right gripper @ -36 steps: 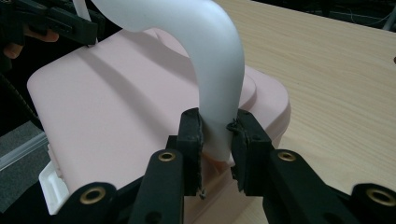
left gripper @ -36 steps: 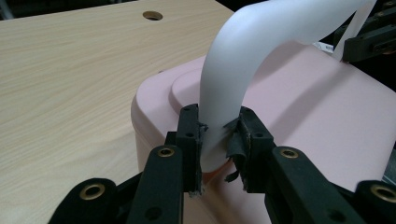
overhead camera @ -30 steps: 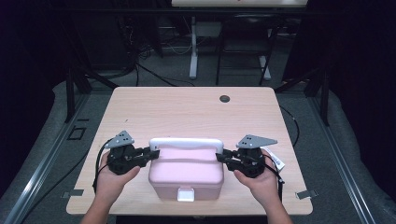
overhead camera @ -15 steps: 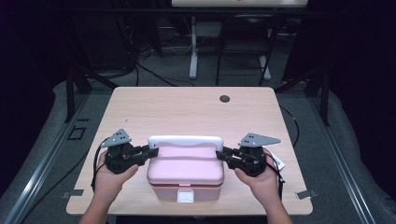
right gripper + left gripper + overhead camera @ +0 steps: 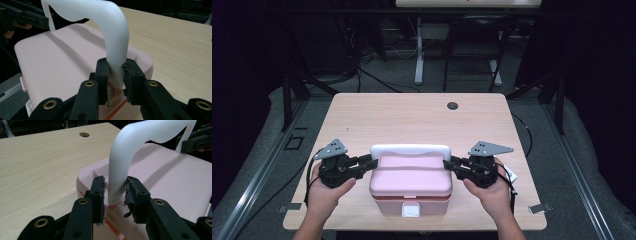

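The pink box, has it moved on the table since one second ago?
Yes. The pink box has come slightly nearer the table's near edge, away from the round hole.

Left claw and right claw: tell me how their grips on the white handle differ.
The left claw straddles the white handle at its left end, and a gap shows beside one pad; the right claw is at the handle's right end, and both pads press on it. The left claw's pad is torn and ragged; the right claw's pads look more intact. Both grip low on the handle, just above the pink box.
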